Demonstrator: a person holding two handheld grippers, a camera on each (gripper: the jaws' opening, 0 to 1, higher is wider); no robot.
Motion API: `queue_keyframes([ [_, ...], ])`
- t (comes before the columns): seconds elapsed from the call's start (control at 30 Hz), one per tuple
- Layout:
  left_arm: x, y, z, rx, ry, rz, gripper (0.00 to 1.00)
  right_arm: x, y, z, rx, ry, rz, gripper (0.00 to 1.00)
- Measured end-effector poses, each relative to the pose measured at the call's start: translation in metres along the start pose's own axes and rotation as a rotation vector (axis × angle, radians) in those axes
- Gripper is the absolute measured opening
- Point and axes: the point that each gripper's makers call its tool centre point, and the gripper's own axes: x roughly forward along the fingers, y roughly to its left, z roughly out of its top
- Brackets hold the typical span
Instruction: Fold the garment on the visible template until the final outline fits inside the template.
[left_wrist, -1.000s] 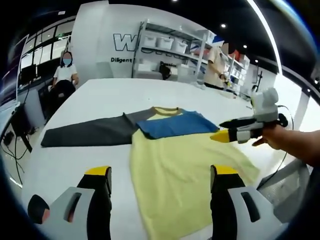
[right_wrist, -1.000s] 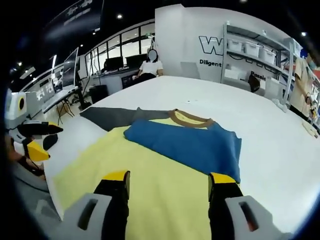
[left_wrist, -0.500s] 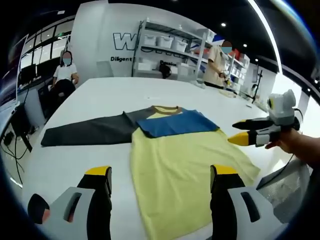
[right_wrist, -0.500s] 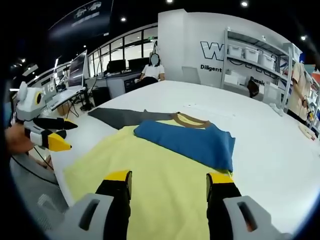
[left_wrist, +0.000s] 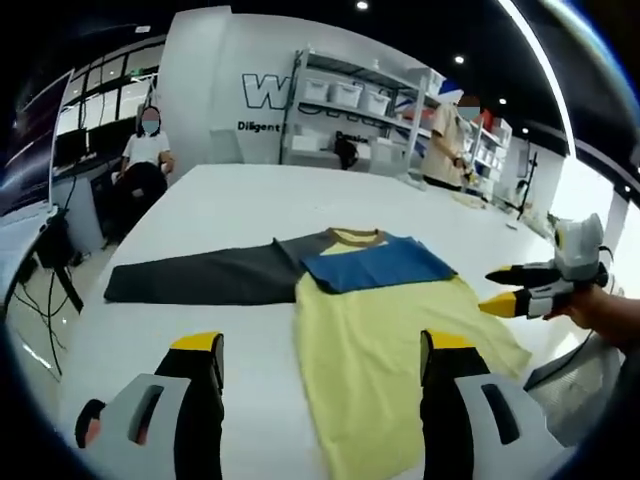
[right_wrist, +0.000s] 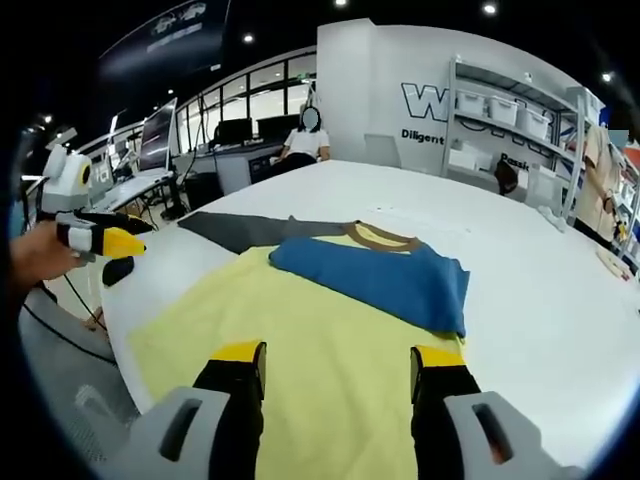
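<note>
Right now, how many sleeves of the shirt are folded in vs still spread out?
2 sleeves: the blue sleeve is folded in across the chest of the yellow shirt; the dark grey sleeve still lies spread out flat on the white table.

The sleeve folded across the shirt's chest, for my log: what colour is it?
Blue; the folded sleeve shows best in the right gripper view.

The shirt (left_wrist: 400, 340) lies flat on the tabletop (left_wrist: 230, 200); shelves (left_wrist: 350, 120) stand behind it, seemingly well apart.
</note>
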Motion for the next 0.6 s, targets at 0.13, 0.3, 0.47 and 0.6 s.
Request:
queue_keyframes([
  [0.13, 0.003, 0.037, 0.005, -0.016, -0.01, 0.074, 0.76, 0.0, -0.001, 0.001, 0.0, -0.004, -0.001, 0.57],
  [0.3, 0.007, 0.08, 0.005, -0.04, -0.01, 0.157, 0.76, -0.001, -0.002, 0.001, 0.0, -0.005, -0.002, 0.56],
  [0.47, 0.014, 0.118, 0.003, -0.074, -0.024, 0.226, 0.75, -0.001, -0.001, 0.0, -0.005, -0.003, -0.001, 0.56],
  [0.6, 0.022, 0.146, -0.001, -0.134, -0.033, 0.274, 0.71, -0.001, -0.001, -0.001, -0.008, 0.0, -0.002, 0.56],
])
